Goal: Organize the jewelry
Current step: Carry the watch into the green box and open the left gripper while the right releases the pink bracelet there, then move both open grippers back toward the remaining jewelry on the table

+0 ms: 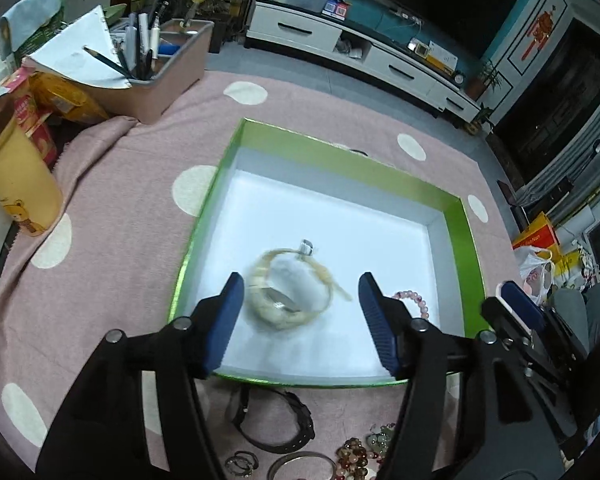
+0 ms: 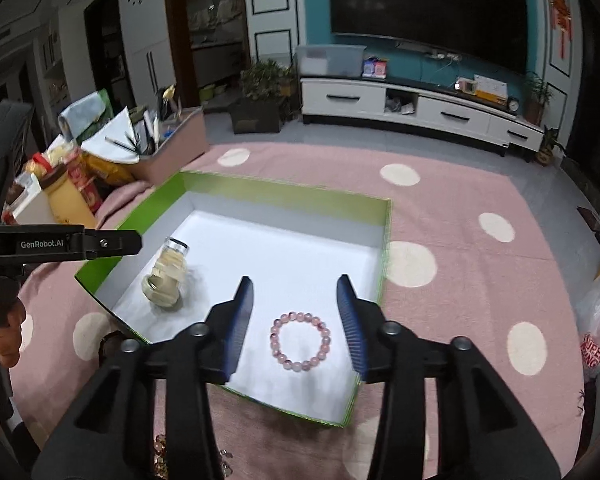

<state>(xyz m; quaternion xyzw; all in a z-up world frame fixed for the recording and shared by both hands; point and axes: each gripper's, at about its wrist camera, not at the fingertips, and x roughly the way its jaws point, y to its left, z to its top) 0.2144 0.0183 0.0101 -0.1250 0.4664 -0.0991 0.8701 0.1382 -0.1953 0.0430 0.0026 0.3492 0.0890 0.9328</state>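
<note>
Right wrist view: right claw (image 2: 296, 286) open above pink bracelet (image 2: 300, 340); left claw (image 1: 300, 284) open over blurred, probably cream bangle (image 1: 288, 298), both inside green box (image 1: 340, 160).

Both hand-held tools are matt black plastic, built from angular, forked arms joined by round silver-grey pivot screws. The left gripper (image 1: 300, 300) ends in two dark blue fingers (image 1: 374, 312) with finely ribbed inner faces, and the right gripper (image 2: 296, 300) carries the same blue ribbed fingers (image 2: 350, 312). Seen from the side, the left tool's flat black bar bears white lettering reading "GenRobot.AI", with a small screw near its tip. A hand (image 2: 8, 336) wraps its black grip; no sleeve shows.
</note>
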